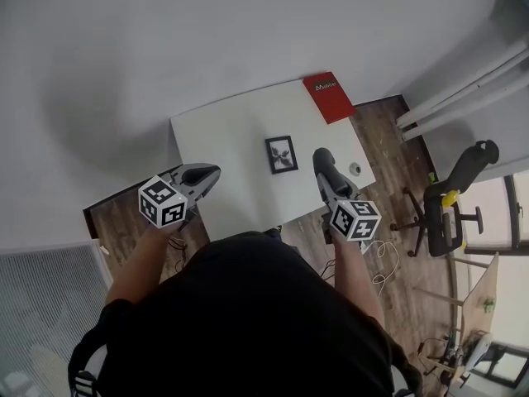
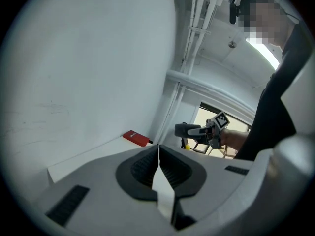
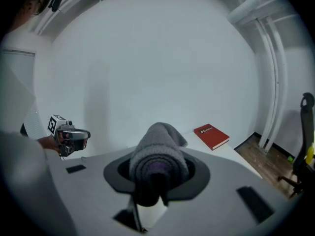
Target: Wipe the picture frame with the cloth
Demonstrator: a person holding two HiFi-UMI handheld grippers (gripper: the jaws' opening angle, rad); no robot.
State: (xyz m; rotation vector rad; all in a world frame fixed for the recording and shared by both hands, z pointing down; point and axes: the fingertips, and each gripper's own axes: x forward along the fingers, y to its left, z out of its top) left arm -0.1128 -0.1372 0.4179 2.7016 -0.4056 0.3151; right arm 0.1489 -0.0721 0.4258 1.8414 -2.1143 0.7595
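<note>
Wiping hadn't really started as far as I could tell. The right gripper (image 3: 158, 178) was clamped on a rolled-up grey cloth (image 3: 158, 151), so the grab part was done, but in the head view the cloth end sat just to the right of the picture frame (image 1: 282, 154), not on it. All the actual rubbing looked like it was left to do. The left gripper (image 2: 158, 156) had its jaws fully together with nothing between them, and hung over the table's (image 1: 223, 139) near left corner. The frame itself was a small black one with a dark figure on a pale background, lying flat near the middle of the white table, with a red book (image 1: 329, 96) well apart at the far corner. Neither gripper view showed the frame at all.
</note>
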